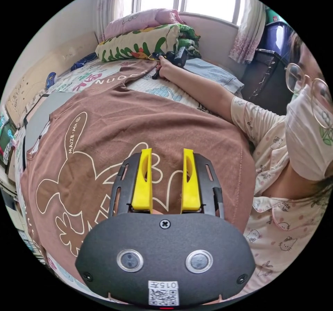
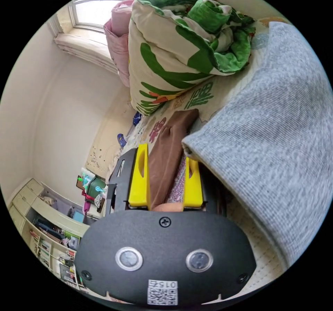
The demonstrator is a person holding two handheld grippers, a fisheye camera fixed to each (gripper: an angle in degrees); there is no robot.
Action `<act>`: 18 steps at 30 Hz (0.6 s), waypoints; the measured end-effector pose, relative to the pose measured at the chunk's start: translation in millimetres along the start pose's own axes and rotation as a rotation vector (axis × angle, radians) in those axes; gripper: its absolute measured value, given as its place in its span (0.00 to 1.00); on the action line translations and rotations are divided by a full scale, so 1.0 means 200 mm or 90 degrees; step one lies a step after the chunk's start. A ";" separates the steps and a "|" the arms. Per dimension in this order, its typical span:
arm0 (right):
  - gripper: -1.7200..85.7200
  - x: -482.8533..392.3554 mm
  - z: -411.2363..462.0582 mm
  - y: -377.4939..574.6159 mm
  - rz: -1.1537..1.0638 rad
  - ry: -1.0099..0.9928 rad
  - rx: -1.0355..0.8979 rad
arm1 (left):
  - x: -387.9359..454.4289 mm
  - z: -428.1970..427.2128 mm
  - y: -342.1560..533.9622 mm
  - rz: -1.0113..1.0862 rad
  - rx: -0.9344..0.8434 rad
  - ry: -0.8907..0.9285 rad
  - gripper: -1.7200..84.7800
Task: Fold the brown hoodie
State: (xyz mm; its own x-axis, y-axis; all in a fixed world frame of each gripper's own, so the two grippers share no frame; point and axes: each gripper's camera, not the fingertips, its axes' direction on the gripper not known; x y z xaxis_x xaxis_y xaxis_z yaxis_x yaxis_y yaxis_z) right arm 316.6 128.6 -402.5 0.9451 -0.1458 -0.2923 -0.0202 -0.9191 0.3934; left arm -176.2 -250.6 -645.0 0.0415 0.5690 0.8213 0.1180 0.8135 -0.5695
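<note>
On the brown hoodie (image 1: 145, 130) I read "MAIZE·MX" with a small circled mark, printed in cream beside the cream line drawing in the left gripper view. Farther along the same garment, on the sleeve area, I make out cream letters upside down, roughly "NUOOH"; I cannot settle the exact word. The person's pyjama sleeve (image 1: 242, 108) bears small repeated words, "cute" among them. The bed sheet (image 2: 199, 97) carries large green characters that I cannot decipher.
</note>
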 end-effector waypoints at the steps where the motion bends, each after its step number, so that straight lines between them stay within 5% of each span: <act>1: 0.16 0.00 0.01 0.02 0.001 0.004 -0.001 | -0.01 -0.01 -0.01 -0.001 0.001 0.002 0.17; 10: 0.03 0.06 -0.12 0.49 -0.042 -0.081 0.017 | -0.16 -0.22 -0.19 -0.014 0.015 0.038 0.18; 16: 0.03 -0.64 -0.60 1.42 -0.459 -0.273 0.005 | -0.64 -0.56 -0.10 -0.270 0.253 0.185 0.19; 18: 0.03 -0.88 -0.79 2.02 -0.666 -0.390 -0.149 | -0.86 -0.63 0.04 -0.406 0.363 0.262 0.19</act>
State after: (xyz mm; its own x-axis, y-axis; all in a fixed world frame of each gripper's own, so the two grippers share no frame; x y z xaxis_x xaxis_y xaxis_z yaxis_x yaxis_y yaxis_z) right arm 193.7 -160.1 -54.0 0.1611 0.4150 -0.8954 0.7719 -0.6184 -0.1477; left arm -57.9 -357.8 -786.5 0.4953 -0.0021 0.8687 -0.2591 0.9541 0.1500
